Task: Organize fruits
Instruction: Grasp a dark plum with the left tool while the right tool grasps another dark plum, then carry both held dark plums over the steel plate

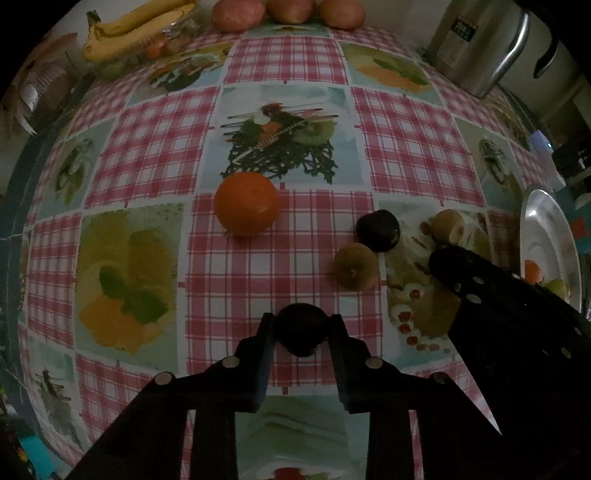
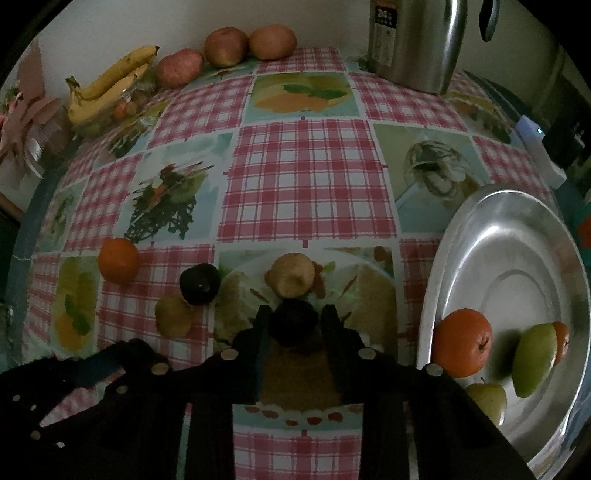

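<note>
Gripping a dark plum in the left gripper and another dark plum in the right gripper, both just above the bench, best carried level toward the steel tray and set beside the orange.

Both views dim, underexposed, warm-grey cast, visible noise in dark areas. Heavy fisheye: tablecloth checks bulge in the centre and curve hard toward the edges, black vignette corners. Black left gripper and right gripper are near-silhouettes, only their rivets catching light; the dark fruit between each pair of fingers shows no surface detail. Brightest spots: glare streaks on the metal tray at right and a vertical highlight on the steel flask far right. Soft shadow left of the green pear on the tray. Far bananas slightly soft, smeared at the rim.
</note>
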{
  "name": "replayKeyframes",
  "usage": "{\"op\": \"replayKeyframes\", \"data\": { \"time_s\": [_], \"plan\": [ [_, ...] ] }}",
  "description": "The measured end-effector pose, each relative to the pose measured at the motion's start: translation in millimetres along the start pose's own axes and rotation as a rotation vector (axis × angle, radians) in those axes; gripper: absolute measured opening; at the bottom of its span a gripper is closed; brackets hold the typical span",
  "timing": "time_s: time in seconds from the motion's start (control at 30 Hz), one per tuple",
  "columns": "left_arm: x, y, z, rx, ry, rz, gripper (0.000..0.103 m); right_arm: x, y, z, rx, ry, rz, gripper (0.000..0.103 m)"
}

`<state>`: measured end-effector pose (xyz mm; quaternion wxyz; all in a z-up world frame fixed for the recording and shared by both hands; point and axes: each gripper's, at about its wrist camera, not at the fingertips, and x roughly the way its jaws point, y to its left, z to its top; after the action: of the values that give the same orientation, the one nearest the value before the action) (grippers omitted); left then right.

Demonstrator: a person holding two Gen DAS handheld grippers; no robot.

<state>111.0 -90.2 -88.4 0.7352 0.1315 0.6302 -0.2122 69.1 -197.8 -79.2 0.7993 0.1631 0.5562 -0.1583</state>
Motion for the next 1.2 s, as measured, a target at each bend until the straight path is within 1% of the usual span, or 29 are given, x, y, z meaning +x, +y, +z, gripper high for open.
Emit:
{"op": "replayKeyframes", "data": {
  "time_s": [0.17, 0.3, 0.47, 0.73, 1.03, 1.2],
  "plan": [
    [0.5, 2.2, 0.8, -0.010, 0.002, -0.011, 0.030, -0.2, 2.3, -0.6, -0.002, 0.000, -0.001, 0.025],
    [2.0, 7.5, -0.2, -0.029, 0.005, -0.047, 0.030, 0.2, 2.8, -0.8, -0.005, 0.001, -0.003, 0.025],
    [-2.4, 13.0, 0.5, -0.045, -0.005, -0.055, 0.030, -0.7, 1.0, -1.2, 0.003, 0.006, 0.010, 0.025],
    [-34.4, 23.9, 6.2, -0.073, -0.072, -0.074, 0.030, -13.0, 1.2, 0.4, 0.013, -0.009, 0.026, 0.025],
    [-72.9, 34.2, 9.6, -0.111, -0.153, -0.091, 0.030, -43.0, -9.0, 5.0, 0.058, -0.056, 0.059, 0.025],
    [-85.3, 27.8, 8.8, -0.107, -0.181, -0.091, 0.030, -55.9, -18.3, 3.0, 0.076, -0.060, 0.056, 0.025]
  ]
}}
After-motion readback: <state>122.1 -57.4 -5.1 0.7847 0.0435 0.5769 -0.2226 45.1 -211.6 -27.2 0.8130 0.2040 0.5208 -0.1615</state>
